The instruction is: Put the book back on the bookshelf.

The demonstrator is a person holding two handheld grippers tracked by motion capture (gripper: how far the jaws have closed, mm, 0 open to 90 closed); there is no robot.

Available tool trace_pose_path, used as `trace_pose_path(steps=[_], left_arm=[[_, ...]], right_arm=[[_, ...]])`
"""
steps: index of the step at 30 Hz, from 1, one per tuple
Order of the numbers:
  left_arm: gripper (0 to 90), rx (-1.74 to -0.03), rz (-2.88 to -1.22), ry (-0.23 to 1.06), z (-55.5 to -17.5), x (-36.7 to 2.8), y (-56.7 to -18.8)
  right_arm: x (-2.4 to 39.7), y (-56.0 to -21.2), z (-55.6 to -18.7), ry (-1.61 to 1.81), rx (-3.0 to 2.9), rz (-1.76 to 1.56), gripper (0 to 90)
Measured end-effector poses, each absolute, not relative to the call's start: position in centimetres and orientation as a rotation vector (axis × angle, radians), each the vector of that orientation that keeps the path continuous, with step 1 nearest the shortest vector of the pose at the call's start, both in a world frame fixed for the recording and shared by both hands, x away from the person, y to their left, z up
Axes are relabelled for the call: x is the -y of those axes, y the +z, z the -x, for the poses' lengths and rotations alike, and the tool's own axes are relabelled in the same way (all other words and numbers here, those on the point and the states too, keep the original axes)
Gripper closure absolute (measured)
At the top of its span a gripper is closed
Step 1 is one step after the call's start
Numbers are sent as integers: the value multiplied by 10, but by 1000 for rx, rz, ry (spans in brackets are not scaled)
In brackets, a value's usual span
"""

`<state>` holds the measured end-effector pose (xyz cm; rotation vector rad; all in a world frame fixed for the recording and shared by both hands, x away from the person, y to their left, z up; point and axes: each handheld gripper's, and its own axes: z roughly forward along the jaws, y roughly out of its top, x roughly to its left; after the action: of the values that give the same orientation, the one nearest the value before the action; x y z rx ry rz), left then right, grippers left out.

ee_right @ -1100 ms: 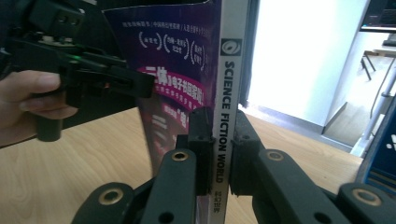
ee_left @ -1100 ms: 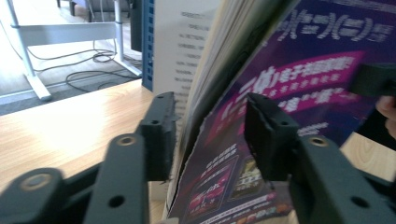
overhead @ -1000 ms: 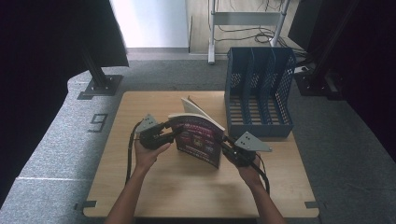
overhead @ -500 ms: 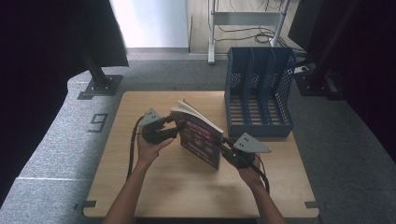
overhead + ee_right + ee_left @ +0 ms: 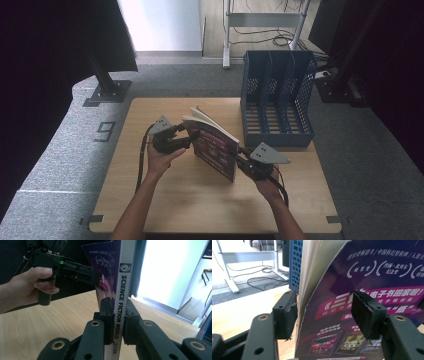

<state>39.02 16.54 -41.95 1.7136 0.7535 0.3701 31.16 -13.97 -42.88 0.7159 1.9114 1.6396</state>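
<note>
A purple magazine (image 5: 216, 146) stands upright above the middle of the table, spine toward the person. The spine (image 5: 121, 295) reads "SCIENCE FICTION WORLD", and my right gripper (image 5: 118, 321) is shut on it low down. In the high view that right gripper (image 5: 248, 162) sits at the magazine's near right corner. My left gripper (image 5: 186, 139) reaches in from the left at the magazine's far edge. Its jaws stand open in the left gripper view, one on each side of the loose pages and cover (image 5: 362, 277), without pinching them. The left gripper (image 5: 75, 267) also faces me across the table.
A blue mesh file rack (image 5: 277, 100) with several upright slots stands at the table's far right. The wooden table (image 5: 200, 200) has bare surface near the front edge. A metal stand with cables (image 5: 260, 30) is on the floor beyond.
The left gripper has edged right, closer to the magazine's far edge. The magazine has risen slightly and stands a little more upright. The right hand has barely moved.
</note>
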Motion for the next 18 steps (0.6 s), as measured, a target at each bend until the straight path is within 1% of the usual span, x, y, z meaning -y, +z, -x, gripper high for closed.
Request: trace_pose_path(steps=[4,11,14,15,16,18], left_arm=[[343,-740,-1710,375,-390,-163,-419],[344,-737,-1711,371,-390,-160,-420],[345,-740,-1709,365,-390,-160,-420],[345,-740,-1710,365,-390,-160,-420],[347,-742,-1706,362,-390,-160,-420],[348,-742,-1704,358,-391,-160,-420]], right_arm=[[140,-429,-311,1638,-1909,-715,802],[140,-428,-312,1639,-1916,-714,789],[139,-428,-311,1619,-1919,-706,742],[139,-428,-311,1619,-1919,-706,742],[138,-428,-312,1621,-1928,-698,715],[137,-428,-312,1620,-1934,-699,714]])
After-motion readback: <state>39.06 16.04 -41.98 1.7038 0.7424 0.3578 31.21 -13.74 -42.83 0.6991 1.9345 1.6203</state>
